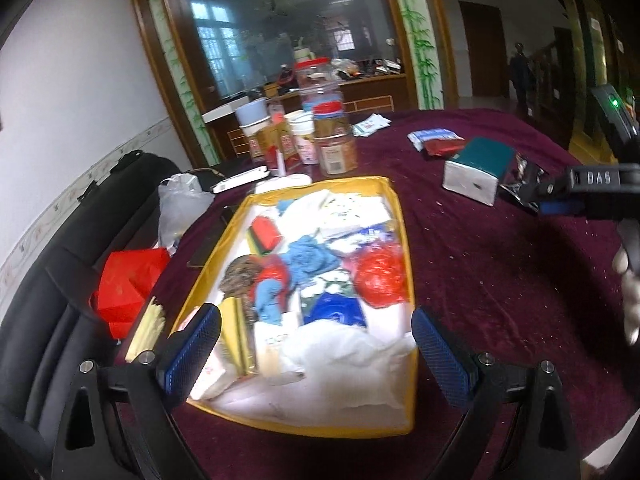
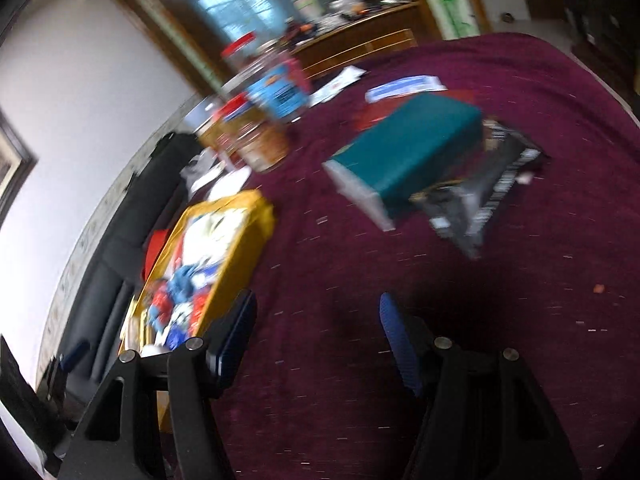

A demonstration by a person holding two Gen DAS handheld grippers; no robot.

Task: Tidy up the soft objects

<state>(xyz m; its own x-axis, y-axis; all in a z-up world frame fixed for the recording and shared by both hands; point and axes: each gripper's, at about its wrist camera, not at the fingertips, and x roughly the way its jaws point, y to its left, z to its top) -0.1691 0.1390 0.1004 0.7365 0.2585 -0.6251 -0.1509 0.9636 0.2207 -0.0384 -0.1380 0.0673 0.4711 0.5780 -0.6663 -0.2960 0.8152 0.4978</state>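
A yellow-rimmed box [image 1: 394, 216] on the maroon tablecloth holds several soft things: white cloths, a blue rag [image 1: 310, 258], a red plastic bag [image 1: 380, 276], a sponge [image 1: 266, 236]. My left gripper [image 1: 316, 344] hovers open over the box's near end, nothing between its fingers. My right gripper [image 2: 318, 332] stands open above bare tablecloth, empty, with the same box [image 2: 240, 240] at its left. A teal tissue pack [image 2: 416, 152] and a dark foil packet [image 2: 484, 196] lie ahead of it. In the left wrist view the right gripper [image 1: 560, 196] appears at the right edge, near the tissue pack [image 1: 480, 172].
Jars and cans [image 1: 332, 136] cluster at the table's far side behind the box. Small packets [image 1: 436, 138] lie farther right. A black sofa [image 1: 60, 300] with a red bag [image 1: 128, 284] runs along the left. A person's hand [image 1: 630, 292] shows at the right edge.
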